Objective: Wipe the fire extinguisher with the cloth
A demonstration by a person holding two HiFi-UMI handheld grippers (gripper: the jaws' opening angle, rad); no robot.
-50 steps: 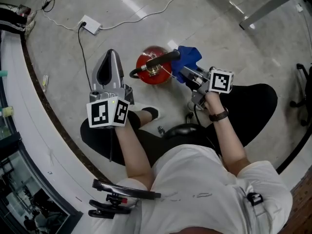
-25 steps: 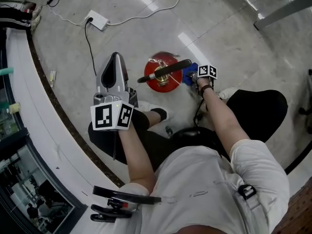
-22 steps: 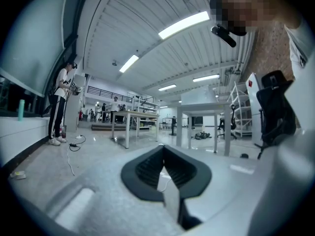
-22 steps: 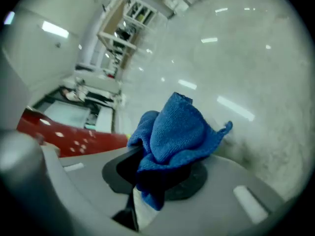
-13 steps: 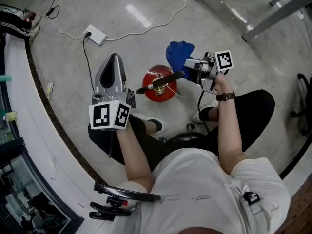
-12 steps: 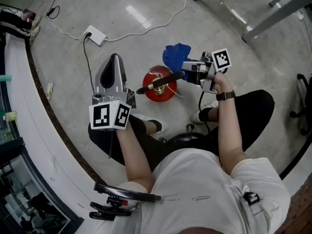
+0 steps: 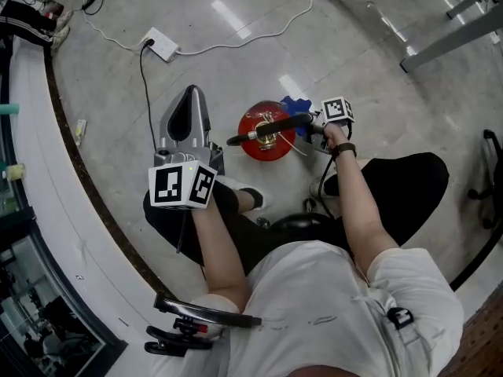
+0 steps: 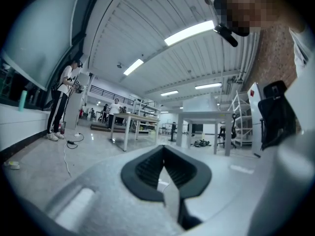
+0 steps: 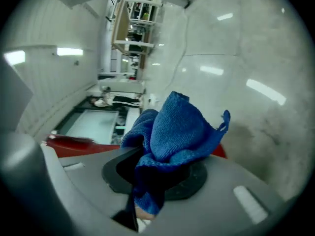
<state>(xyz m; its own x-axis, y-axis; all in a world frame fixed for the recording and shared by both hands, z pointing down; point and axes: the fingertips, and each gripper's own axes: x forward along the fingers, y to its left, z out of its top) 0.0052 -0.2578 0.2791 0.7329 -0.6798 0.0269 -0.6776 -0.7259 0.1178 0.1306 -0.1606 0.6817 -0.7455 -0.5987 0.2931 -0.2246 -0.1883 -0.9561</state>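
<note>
The right gripper (image 7: 316, 122) has its fingers clenched on the cloth (image 9: 177, 132). The upright fire extinguisher (image 7: 263, 138) stands just beyond the fingertips. The left gripper (image 7: 185, 120), fingers closed on nothing, is farther off.

The red fire extinguisher (image 7: 255, 148) stands upright on the floor just above the middle of the head view, seen top-down, with a brass valve (image 7: 267, 137) and a black lever (image 7: 275, 126) across it. The blue cloth (image 9: 177, 132), bunched, is pinched in the tongs of the right gripper (image 9: 147, 176), just beside the extinguisher's upper right edge.
</note>
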